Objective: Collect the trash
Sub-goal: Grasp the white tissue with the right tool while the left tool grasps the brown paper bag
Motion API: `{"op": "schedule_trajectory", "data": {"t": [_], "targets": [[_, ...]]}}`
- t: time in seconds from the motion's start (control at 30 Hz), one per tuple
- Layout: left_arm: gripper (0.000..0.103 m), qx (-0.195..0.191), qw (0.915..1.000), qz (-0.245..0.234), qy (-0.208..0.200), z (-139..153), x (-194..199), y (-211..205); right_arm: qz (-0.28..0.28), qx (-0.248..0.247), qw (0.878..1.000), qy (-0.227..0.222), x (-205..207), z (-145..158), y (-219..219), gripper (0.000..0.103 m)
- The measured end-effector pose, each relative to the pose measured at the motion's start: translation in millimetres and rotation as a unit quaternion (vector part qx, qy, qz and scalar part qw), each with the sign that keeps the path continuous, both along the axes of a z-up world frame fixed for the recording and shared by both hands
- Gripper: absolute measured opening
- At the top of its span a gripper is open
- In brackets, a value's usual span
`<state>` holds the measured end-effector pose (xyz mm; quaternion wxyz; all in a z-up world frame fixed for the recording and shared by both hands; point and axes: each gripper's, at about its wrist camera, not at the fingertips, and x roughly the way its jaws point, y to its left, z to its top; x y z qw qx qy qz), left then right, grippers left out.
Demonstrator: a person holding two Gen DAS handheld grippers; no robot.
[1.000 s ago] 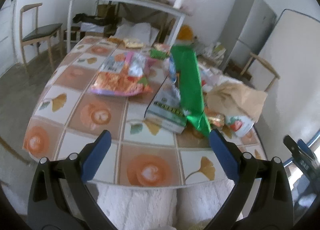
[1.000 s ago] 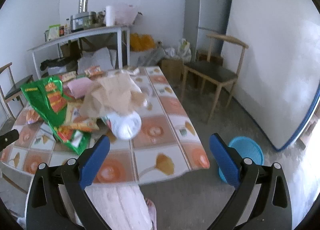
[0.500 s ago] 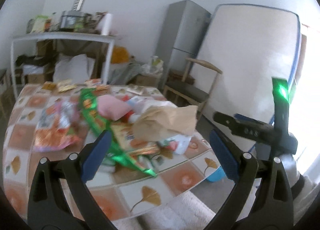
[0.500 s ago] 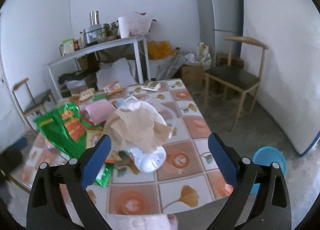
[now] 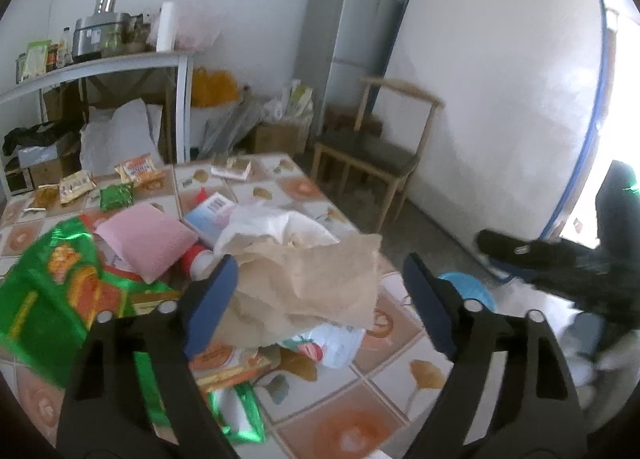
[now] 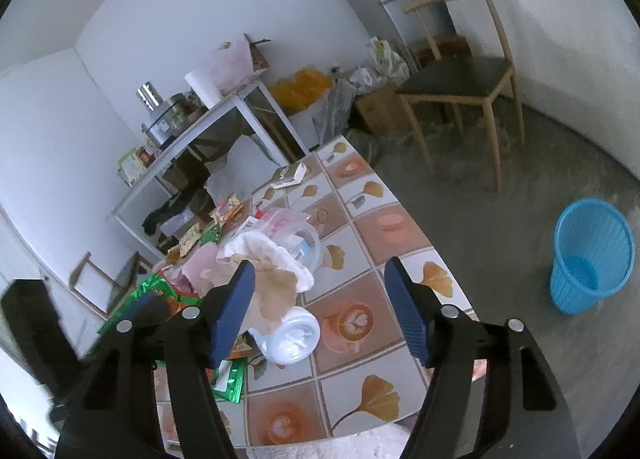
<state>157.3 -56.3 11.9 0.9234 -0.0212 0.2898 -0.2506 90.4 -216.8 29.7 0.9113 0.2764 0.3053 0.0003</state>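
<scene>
Just ahead of closing jaws: brown paper (image 5: 320, 279)

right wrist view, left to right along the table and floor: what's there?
green snack bag → crumpled brown paper → bare tiled table edge → blue bin on the floor.

The near and right-hand tiles of the surface (image 6: 360, 399) lie bare, giving open room to pass along that edge. A heap blocks the middle: crumpled brown paper (image 5: 312, 279), a tipped white jar (image 6: 290, 335), a clear plastic tub (image 6: 292, 235) and a green foil bag (image 5: 48, 299) crowded together. Small packets (image 5: 136, 169) dot the far side. Off the surface's right edge the floor is open around the blue basket (image 6: 592, 255); a wooden chair (image 6: 460, 87) stands farther back.
</scene>
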Motion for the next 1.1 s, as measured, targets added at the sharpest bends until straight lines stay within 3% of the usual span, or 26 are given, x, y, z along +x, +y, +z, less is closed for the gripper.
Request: {"op": "schedule_trajectory", "data": {"t": [0.07, 0.13, 0.23, 0.43, 0.63, 0.77, 0.97, 1.1], "targets": [[0.066, 0.019, 0.9997, -0.002, 0.013, -11.9, 12.0, -10.2, 0.003, 0.015, 1.000, 0.002, 3.9, -4.2, -5.5, 0.062], [0.050, 0.035, 0.9989, -0.004, 0.029, -25.1, 24.0, -17.4, 0.007, 0.024, 1.000, 0.004, 6.7, -8.0, -8.6, 0.062], [0.028, 0.032, 0.9983, -0.007, 0.049, -33.1, 31.6, -16.2, 0.013, 0.031, 0.999, 0.006, 11.3, -12.6, -11.7, 0.062], [0.001, 0.024, 0.9985, -0.002, 0.050, -29.1, 32.0, -5.9, 0.036, 0.040, 0.998, 0.012, 27.1, -17.4, -13.1, 0.061], [0.000, 0.008, 0.9990, 0.010, 0.043, -19.3, 23.9, 8.8, 0.086, 0.036, 0.996, 0.011, 59.0, -12.0, -4.3, 0.061], [0.000, -0.002, 0.9995, 0.016, 0.028, -8.2, 11.9, 22.9, 0.148, 0.013, 0.989, 0.020, 88.5, -2.3, 15.1, 0.062], [0.000, 0.002, 0.9994, 0.011, 0.032, -9.5, -0.6, 29.7, 0.251, -0.059, 0.965, 0.050, 141.6, 9.4, 59.9, 0.062], [0.000, -0.001, 0.9993, 0.005, 0.038, -12.0, -4.5, 29.5, 0.319, -0.117, 0.937, 0.085, 173.4, 9.1, 91.7, 0.068]]}}
